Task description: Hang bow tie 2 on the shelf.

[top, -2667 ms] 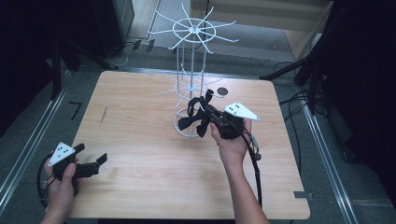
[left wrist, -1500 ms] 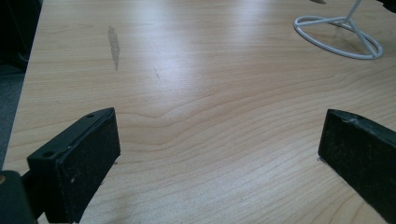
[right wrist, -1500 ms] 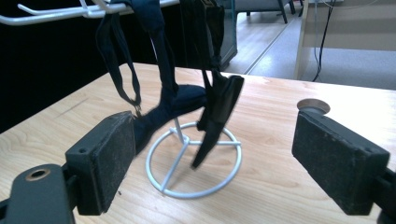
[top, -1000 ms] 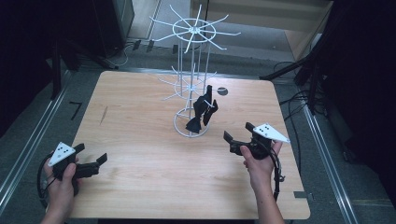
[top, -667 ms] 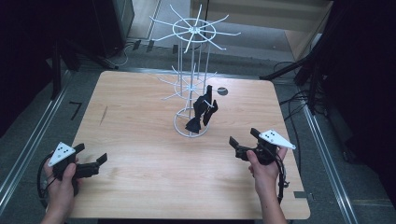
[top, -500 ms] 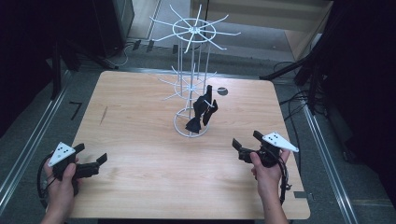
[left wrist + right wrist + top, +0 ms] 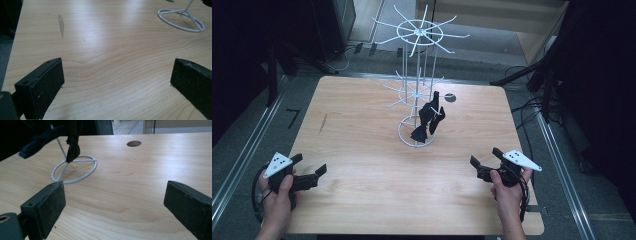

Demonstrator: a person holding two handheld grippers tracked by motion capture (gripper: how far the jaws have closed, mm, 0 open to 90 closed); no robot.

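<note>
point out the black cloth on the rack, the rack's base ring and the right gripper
black cloth (image 7: pixel 430 120), high view, middle of the hanging bundle
base ring (image 7: pixel 75 180), right gripper view, front rim
right gripper (image 7: pixel 484 161), high view, between its fingertips

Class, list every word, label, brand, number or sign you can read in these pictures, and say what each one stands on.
None: no readable text in any view.
Grey plates on the left tongs and right tongs: black dots, no letters.
Floor left of the table: a dark mark shaped like a "7", perhaps only tape.
White wire rack, black cloth: no labels.
</note>
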